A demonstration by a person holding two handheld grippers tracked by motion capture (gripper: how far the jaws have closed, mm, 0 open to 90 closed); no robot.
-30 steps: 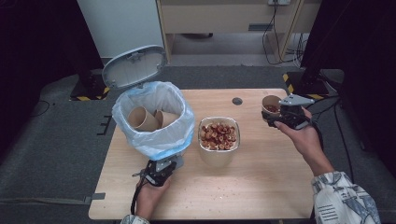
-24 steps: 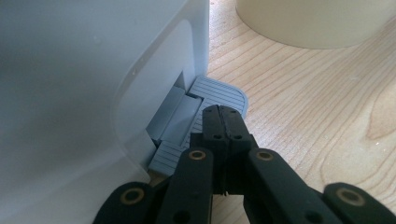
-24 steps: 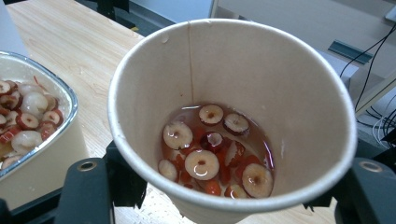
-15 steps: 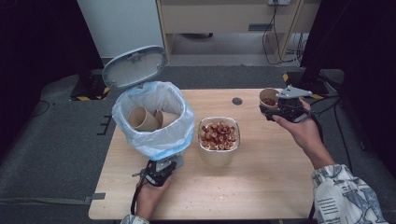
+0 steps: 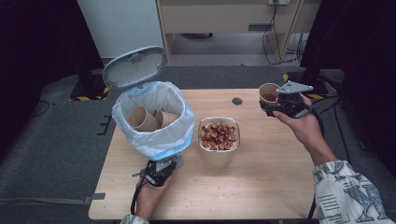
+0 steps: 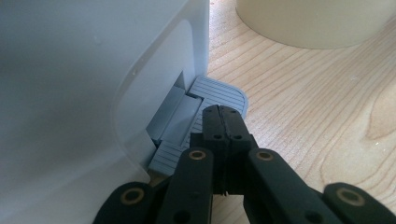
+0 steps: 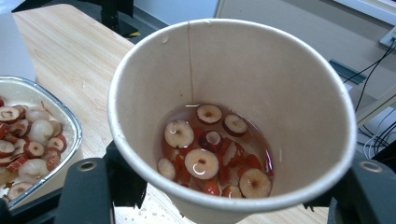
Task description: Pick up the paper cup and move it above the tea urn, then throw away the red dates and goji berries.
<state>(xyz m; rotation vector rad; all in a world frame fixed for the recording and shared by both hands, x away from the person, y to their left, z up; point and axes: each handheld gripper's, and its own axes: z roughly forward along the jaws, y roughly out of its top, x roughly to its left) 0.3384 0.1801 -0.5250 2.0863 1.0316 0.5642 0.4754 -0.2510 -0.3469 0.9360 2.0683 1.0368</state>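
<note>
No readable text, label, brand, number or sign appears anywhere: the paper cup, the foil tray and the bin carry none.

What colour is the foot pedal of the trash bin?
Grey-blue with fine ribs; the foot pedal shows best in the left gripper view.

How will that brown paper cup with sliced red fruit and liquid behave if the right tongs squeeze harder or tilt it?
The brown paper cup looks thin-walled, so a harder squeeze from the right tongs would probably buckle it. Liquid pools around the fruit slices, so tilting likely spills. It is only shallowly filled, so probably light.
</note>
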